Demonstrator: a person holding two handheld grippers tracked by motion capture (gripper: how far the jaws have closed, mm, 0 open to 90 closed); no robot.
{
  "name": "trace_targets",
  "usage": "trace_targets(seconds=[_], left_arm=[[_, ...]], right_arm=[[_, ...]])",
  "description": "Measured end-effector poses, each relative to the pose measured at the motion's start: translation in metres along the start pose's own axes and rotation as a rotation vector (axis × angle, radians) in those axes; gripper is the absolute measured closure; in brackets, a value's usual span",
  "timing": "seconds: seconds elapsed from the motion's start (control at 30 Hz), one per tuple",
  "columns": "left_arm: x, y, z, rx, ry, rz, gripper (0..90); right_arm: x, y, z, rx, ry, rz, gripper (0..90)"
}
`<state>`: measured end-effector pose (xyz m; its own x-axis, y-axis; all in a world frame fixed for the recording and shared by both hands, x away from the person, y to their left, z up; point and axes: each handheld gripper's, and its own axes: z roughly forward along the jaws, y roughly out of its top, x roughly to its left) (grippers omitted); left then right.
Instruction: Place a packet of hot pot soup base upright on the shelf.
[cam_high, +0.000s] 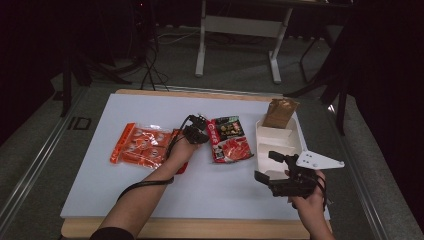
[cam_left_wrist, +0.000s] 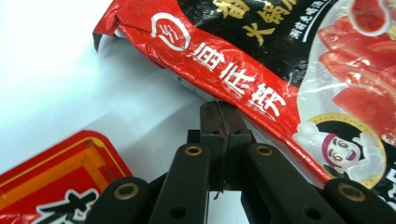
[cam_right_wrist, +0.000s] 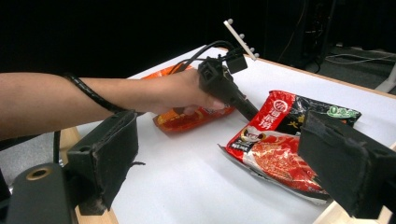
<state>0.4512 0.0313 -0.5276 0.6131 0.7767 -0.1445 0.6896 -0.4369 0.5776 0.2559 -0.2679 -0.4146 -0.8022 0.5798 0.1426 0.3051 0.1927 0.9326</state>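
Observation:
A red and black food packet lies flat at the middle of the white table. My left gripper is shut, its tips down at the packet's left edge. The jaws are pressed together with nothing seen between them. In the right gripper view the left gripper slants down onto the packet. My right gripper hovers open near the table's front right, and its wide jaws hold nothing.
An orange packet lies left of the left hand, and a red packet's corner sits close beside the left jaws. A white compartment tray stands at the right, with a brown pouch leaning at its far end.

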Motion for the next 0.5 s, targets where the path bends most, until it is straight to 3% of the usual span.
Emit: trace_targets(seconds=[0.5], left_arm=[[0.002, 0.016, 0.011, -0.001, 0.024, 0.031, 89.8]], right_arm=[[0.001, -0.001, 0.002, 0.015, -0.005, -0.012, 12.1]])
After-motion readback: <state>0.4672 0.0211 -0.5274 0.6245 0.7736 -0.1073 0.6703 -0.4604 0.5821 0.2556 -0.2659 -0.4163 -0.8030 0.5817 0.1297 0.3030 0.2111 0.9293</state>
